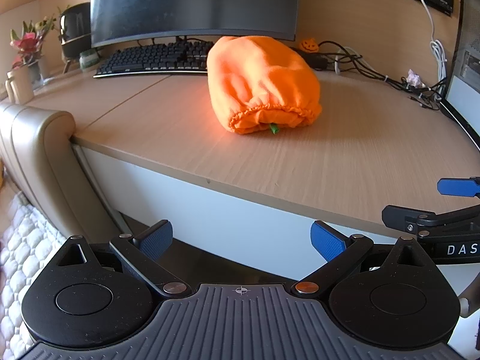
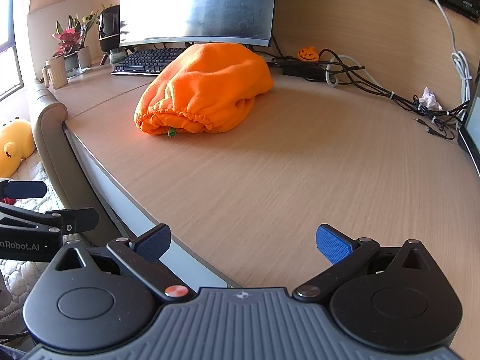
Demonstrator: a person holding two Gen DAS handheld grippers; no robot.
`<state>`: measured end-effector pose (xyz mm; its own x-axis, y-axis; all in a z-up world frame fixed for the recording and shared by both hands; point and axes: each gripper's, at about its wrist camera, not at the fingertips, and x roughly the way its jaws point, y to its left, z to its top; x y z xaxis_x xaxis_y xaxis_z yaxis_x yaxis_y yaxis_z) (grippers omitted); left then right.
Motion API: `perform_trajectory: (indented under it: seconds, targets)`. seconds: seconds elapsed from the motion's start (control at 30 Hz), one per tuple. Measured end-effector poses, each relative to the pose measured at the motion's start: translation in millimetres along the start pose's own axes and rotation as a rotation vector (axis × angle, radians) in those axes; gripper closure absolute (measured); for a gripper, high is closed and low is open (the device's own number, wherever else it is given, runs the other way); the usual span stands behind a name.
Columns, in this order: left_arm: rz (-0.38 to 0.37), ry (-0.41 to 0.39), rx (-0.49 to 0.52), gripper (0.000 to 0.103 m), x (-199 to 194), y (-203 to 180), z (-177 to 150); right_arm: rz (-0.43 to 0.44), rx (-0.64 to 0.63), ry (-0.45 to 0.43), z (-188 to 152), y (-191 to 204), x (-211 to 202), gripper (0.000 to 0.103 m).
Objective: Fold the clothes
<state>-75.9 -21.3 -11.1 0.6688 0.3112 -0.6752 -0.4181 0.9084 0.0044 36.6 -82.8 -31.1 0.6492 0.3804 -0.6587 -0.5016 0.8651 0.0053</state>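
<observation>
Nearest to us, the left gripper [image 1: 241,240] holds its jaws spread wide on nothing, hanging off the desk's front edge. Our right gripper [image 2: 243,244] is likewise released and empty, its jaws over the desk [image 2: 270,186] itself.

Outward from the jaws, bare wood runs to the orange garment [image 1: 261,87], which sits at twelve o'clock in the left view and eleven o'clock in the right, well apart from both grippers. It lies as a rounded bundle, an elastic gathered hem facing us and a green bit [image 1: 273,129] poking out beneath.

We judge this fits either a compact bundle already rolled and set down, or a bunched piece waiting to be spread; the views do not settle which.

Behind it stand a keyboard [image 2: 147,60], a monitor [image 2: 198,6] and a small pumpkin figure [image 2: 308,54].

Readable writing: "DAS" on the right gripper's body at three o'clock in the left view, "nRobot.AI" on the left gripper's at nine o'clock in the right.
</observation>
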Motion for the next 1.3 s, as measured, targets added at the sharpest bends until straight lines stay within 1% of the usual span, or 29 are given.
perform_trajectory:
  seconds: [0.53,1.3]
  targets:
    - [0.017,0.010,0.002,0.002,1.0,-3.4,0.1,0.008,-0.009,0.019,-2.2,-3.7,2.7,0.000]
    - [0.037,0.010,-0.005,0.002,1.2,-4.2,1.2,0.019,-0.011,0.016,-1.3,-7.7,4.1,0.000]
